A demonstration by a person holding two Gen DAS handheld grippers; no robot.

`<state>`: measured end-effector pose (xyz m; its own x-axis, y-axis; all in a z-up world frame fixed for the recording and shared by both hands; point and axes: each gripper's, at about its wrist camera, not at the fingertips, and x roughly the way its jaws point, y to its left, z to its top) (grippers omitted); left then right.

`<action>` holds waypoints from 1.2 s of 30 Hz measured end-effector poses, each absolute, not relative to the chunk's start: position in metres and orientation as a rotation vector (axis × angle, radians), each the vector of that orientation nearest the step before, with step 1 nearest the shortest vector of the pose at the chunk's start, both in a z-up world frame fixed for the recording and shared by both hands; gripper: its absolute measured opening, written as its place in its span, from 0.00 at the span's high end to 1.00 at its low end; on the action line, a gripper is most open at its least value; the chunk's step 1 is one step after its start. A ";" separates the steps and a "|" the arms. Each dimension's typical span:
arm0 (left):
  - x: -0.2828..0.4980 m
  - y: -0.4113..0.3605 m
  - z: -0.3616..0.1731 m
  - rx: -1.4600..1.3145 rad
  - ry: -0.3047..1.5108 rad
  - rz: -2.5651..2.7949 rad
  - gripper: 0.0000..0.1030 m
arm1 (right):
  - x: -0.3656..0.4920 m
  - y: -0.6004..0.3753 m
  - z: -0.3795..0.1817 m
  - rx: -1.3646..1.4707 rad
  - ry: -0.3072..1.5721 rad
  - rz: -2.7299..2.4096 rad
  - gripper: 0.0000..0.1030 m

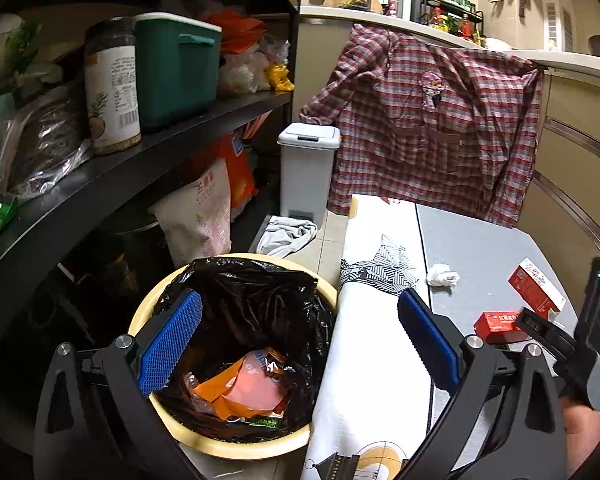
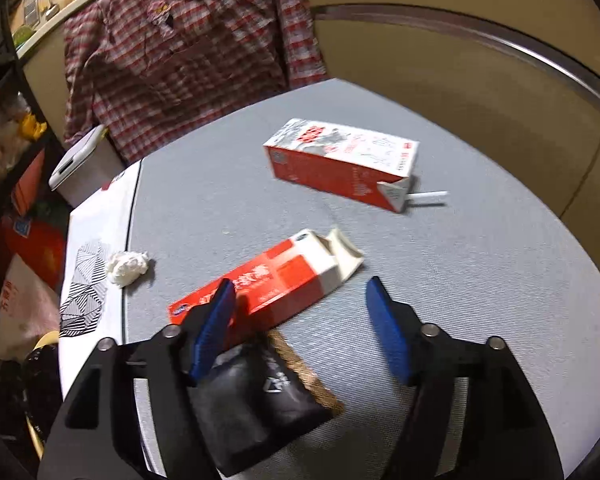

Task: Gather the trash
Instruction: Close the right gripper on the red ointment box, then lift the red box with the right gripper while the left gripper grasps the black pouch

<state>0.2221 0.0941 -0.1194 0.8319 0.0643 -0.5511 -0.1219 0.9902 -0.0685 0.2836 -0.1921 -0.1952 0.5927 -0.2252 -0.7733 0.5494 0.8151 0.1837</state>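
The right gripper (image 2: pixel 300 320) sits low in the right wrist view with its jaws wide apart and nothing pressed between the pads. Its left finger overlaps the near carton (image 2: pixel 268 280), a red and white one lying on its side in the middle of the frame. The other finger stands clear to the right. That straddling pose looks like the set-up for a grab across the carton's narrow width.

A black pouch (image 2: pixel 260 400) lies directly under the gripper at lower centre, touching or just beside the carton's near edge. A 2nd carton (image 2: pixel 340 160) lies flat toward the upper centre with a white straw (image 2: pixel 430 197) poking out at its torn end. A crumpled tissue (image 2: pixel 126 266) rests at centre left near the table's edge. All 4 pieces lie loose on the grey table (image 2: pixel 480 280), presumably the trash to be gathered.

In the left wrist view the left gripper (image 1: pixel 300 340) hangs with jaws wide and empty, over the bin (image 1: pixel 236 450) at lower centre. The bin's black liner (image 1: pixel 260 300) already holds orange wrappers. The bin stands on the floor just beside the table, likely so that pieces need only a short carry from table to bin.
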 end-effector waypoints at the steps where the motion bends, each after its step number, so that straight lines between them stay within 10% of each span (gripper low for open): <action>1: 0.221 0.093 -0.119 -0.099 0.576 0.096 0.08 | 0.288 -0.190 -0.195 0.434 0.826 -0.461 0.29; 11: 0.224 0.097 -0.124 -0.104 0.592 0.106 0.08 | 0.326 -0.171 -0.211 0.382 0.921 -0.462 0.16; 13: 0.224 0.098 -0.124 -0.102 0.590 0.105 0.08 | 0.323 -0.170 -0.217 0.361 0.930 -0.433 0.27; 14: 0.225 0.098 -0.124 -0.099 0.589 0.106 0.08 | 0.317 -0.171 -0.215 0.362 0.893 -0.422 0.50; 17: 0.224 0.098 -0.124 -0.099 0.585 0.099 0.08 | 0.304 -0.182 -0.214 0.426 0.869 -0.379 0.62; 36: 0.203 0.012 -0.139 -0.041 0.604 -0.249 0.08 | 0.194 -0.231 -0.127 0.327 0.753 -0.281 0.64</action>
<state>0.2029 0.0123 -0.1387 0.7939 -0.2440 -0.5570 0.2199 0.9692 -0.1111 0.1941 -0.2314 -0.1267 0.6965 -0.1311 -0.7055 0.3626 0.9127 0.1884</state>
